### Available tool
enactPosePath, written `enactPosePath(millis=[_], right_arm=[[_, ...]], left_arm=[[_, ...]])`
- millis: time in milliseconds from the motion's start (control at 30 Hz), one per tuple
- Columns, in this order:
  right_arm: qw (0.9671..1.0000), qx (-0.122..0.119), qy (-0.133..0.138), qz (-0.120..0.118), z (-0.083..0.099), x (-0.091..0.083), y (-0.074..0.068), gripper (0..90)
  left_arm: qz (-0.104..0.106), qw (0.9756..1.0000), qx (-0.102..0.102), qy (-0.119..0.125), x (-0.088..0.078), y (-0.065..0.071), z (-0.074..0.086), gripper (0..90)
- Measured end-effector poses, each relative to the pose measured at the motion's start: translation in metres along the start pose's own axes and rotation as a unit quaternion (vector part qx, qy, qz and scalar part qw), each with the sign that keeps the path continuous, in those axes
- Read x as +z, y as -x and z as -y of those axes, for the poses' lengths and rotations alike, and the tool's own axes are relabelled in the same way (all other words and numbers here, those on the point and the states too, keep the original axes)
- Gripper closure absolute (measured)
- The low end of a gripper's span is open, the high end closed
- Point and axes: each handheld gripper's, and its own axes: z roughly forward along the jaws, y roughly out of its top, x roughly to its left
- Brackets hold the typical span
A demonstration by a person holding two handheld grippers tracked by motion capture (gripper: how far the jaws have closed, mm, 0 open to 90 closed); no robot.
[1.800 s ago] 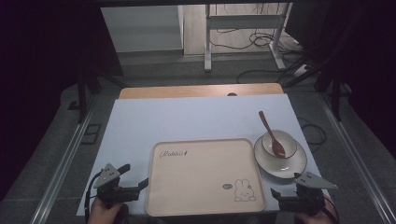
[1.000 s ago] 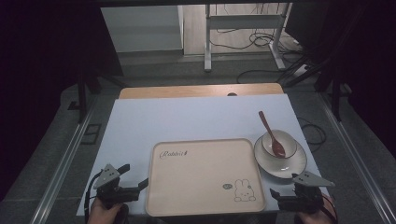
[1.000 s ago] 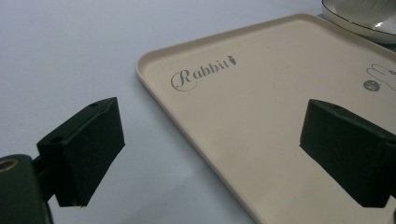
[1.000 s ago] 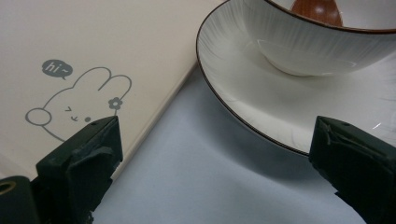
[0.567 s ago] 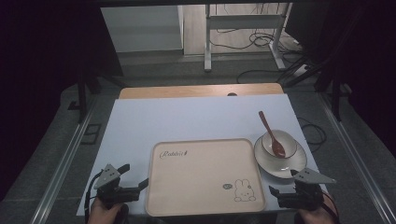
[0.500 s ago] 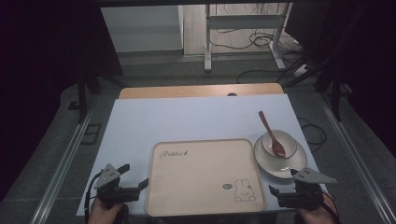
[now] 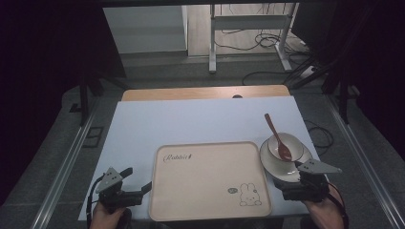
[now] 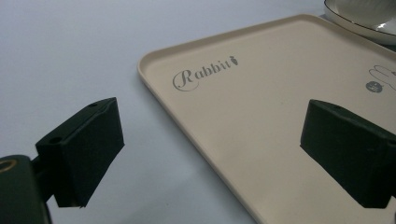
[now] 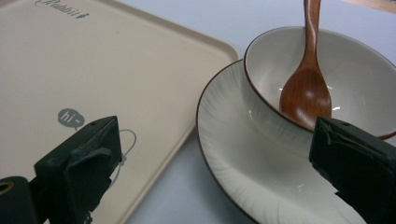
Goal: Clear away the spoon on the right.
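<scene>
A beige tray [image 7: 210, 181] printed with "Rabbit" and a bunny lies on the white table near the front edge. To its right a white bowl [image 7: 285, 145] sits on a white plate [image 7: 270, 164], with a brown wooden spoon [image 7: 278, 138] resting in the bowl. My left gripper [image 7: 136, 188] is open, low at the tray's front left corner; its jaws straddle the tray's left rim [image 8: 196, 126]. My right gripper [image 7: 289, 183] is open just in front of the plate [image 9: 243, 177], facing the bowl [image 9: 345, 79] and the spoon [image 9: 306, 88]. Both jaws hold nothing.
A wooden strip [image 7: 205, 92] borders the white tabletop [image 7: 191, 121] at the far edge. Beyond it the floor holds a metal desk frame [image 7: 248, 33] and cables [image 7: 267, 45]. Metal rails [image 7: 62, 176] run along both sides of the table.
My right gripper has crept slightly forward and left toward the plate's near rim. The left gripper, tray, bowl and spoon have stayed put.
</scene>
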Motion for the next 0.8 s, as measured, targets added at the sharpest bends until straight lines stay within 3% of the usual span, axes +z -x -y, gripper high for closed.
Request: enactPosePath(millis=[800], right_arm=[[0.9998, 0.015, -0.003, -0.01, -0.037, 0.024, 0.023, 1.0]], left_arm=[[0.0, 1.0, -0.001, 0.0, 0.0, 0.0, 0.0, 5.9]])
